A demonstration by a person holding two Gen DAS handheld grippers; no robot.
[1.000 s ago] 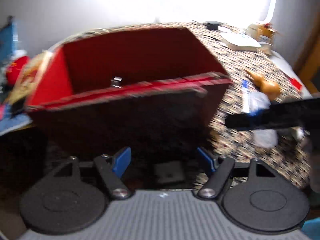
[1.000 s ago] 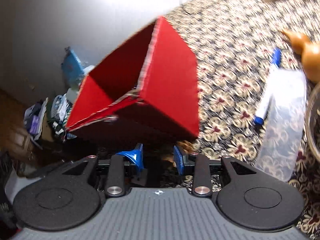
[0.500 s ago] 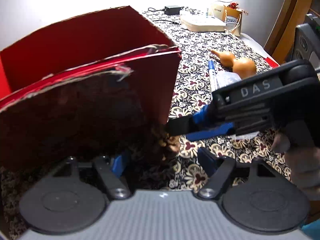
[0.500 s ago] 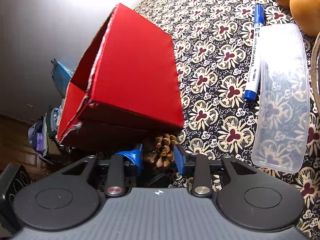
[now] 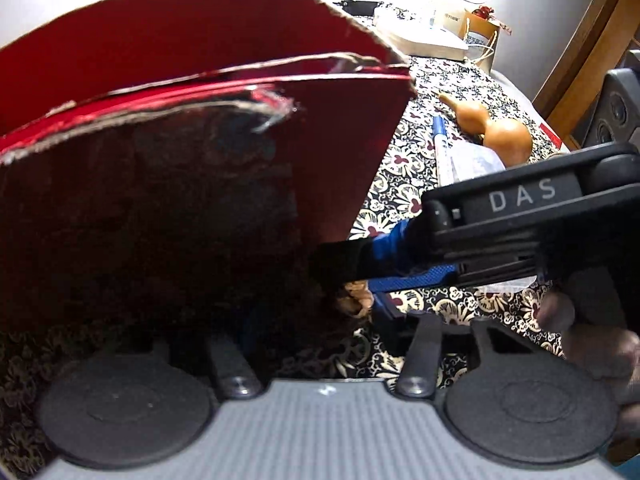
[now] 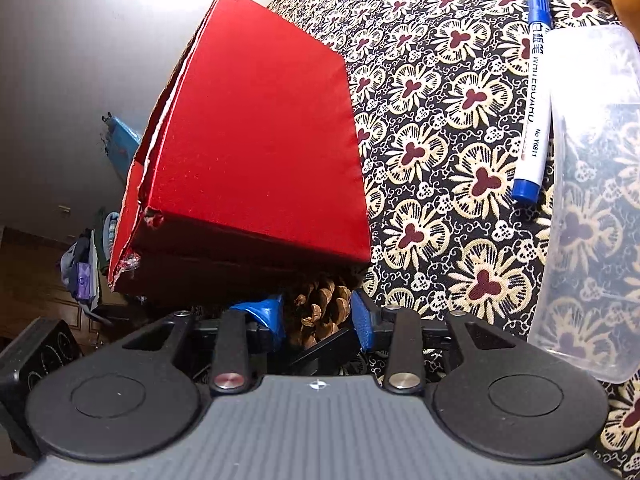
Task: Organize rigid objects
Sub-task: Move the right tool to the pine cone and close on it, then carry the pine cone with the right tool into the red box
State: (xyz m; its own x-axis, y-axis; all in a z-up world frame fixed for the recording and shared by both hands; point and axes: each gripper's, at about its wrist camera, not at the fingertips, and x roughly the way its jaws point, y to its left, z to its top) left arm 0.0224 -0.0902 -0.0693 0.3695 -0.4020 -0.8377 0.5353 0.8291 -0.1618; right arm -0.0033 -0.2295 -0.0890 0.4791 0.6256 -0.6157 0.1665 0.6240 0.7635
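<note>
Underneath, floral tablecloth (image 6: 460,128), white wall (image 6: 80,20), perhaps clutter beyond.

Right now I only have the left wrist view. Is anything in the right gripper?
Observer: Yes. A pine cone sits between the pads of the right gripper. They look to touch it on both sides, though the jaws have just been opening.
Operator: Where is the cone against the box?
Observer: Right at its near bottom corner. I cannot tell whether they touch.
Operator: Is the marker free of the tub?
Observer: No. It lies along the clear tub's edge, touching or nearly so.
</note>
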